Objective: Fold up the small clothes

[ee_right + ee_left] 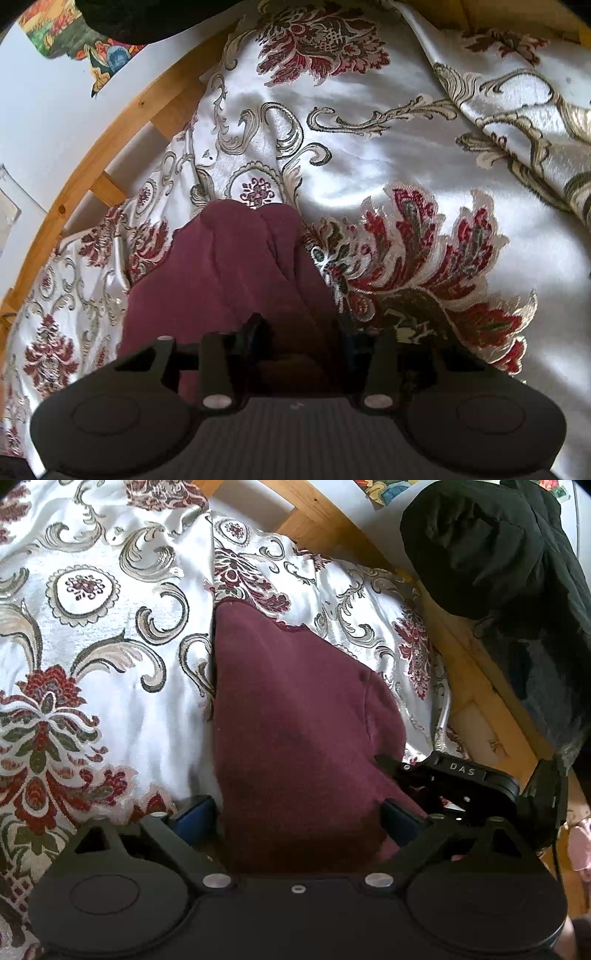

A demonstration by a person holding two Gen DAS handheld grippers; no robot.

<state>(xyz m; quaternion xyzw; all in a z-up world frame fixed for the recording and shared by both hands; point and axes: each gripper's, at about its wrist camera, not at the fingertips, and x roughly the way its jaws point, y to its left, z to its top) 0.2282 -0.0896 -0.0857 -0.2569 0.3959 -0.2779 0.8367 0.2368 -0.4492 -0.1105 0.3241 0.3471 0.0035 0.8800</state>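
Note:
A maroon garment [288,709] lies on a floral satin bedspread [110,646], running away from both cameras. My left gripper [297,812] stands wide open at the garment's near end, and the cloth fills the gap between its blue-padded fingers [195,812]. My right gripper [303,332] sits low over the same garment [229,266] with its jaws partly apart. A shadowed fold of maroon cloth lies between them, and I see no pad pressing on it. In the left wrist view the right gripper [402,775] rests at the garment's right edge.
A wooden bed frame [332,528] curves along the bedspread's far edge, also seen as the wooden frame [92,155] at left. A heap of black clothing [487,554] hangs over it at the right. The bedspread [406,147] stretches wide to the right, with a raised fold at its far right.

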